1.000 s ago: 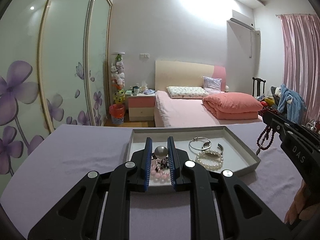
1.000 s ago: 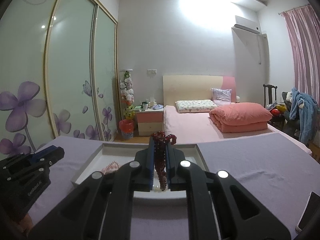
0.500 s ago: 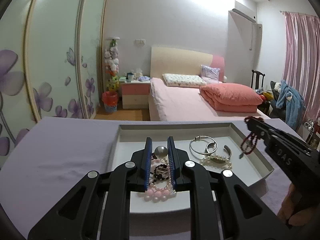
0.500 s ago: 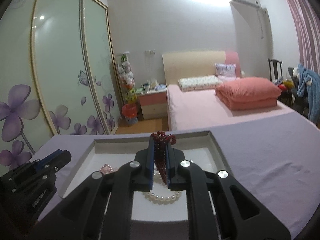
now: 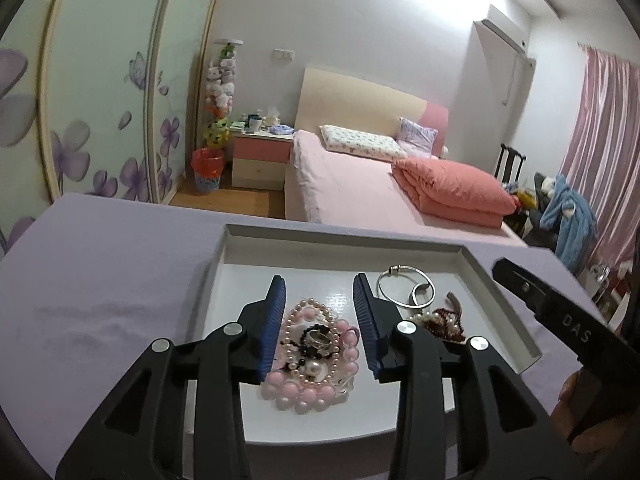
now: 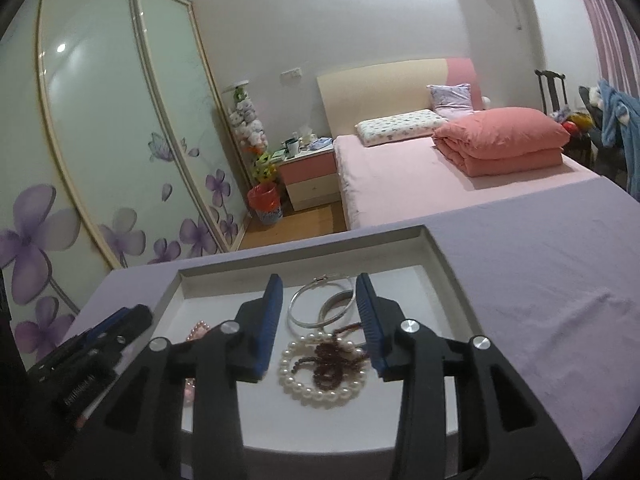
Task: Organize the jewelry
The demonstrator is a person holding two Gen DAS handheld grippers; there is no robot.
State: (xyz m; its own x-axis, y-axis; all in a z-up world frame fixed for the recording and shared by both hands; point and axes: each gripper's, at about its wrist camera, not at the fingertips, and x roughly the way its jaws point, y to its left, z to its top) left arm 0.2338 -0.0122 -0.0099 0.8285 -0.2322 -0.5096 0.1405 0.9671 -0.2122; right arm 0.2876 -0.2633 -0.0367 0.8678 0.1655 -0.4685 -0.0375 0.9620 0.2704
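A white tray (image 5: 500, 292) sits on the purple table. My left gripper (image 5: 319, 326) is open over a heap of pink and white bead bracelets (image 5: 312, 364) with a dark piece and a large pearl on top. My right gripper (image 6: 319, 320) is open over a dark red bead string (image 6: 330, 362) lying on a white pearl bracelet (image 6: 320, 376). Silver bangles (image 6: 320, 306) lie behind them, also in the left wrist view (image 5: 404, 286). The right gripper shows at the right of the left wrist view (image 5: 552, 308); the left gripper shows at the left of the right wrist view (image 6: 92, 348).
The purple table (image 6: 540, 272) stretches right of the tray and left of it (image 5: 100, 272). Beyond the table stand a pink bed (image 5: 360, 184), a nightstand (image 5: 262, 152) and flowered wardrobe doors (image 6: 100, 140).
Both grippers have opened. The left let go of the pearl piece onto the bracelet heap; the right let go of the red bead string onto the pearl bracelet. Both tilted down toward the tray.
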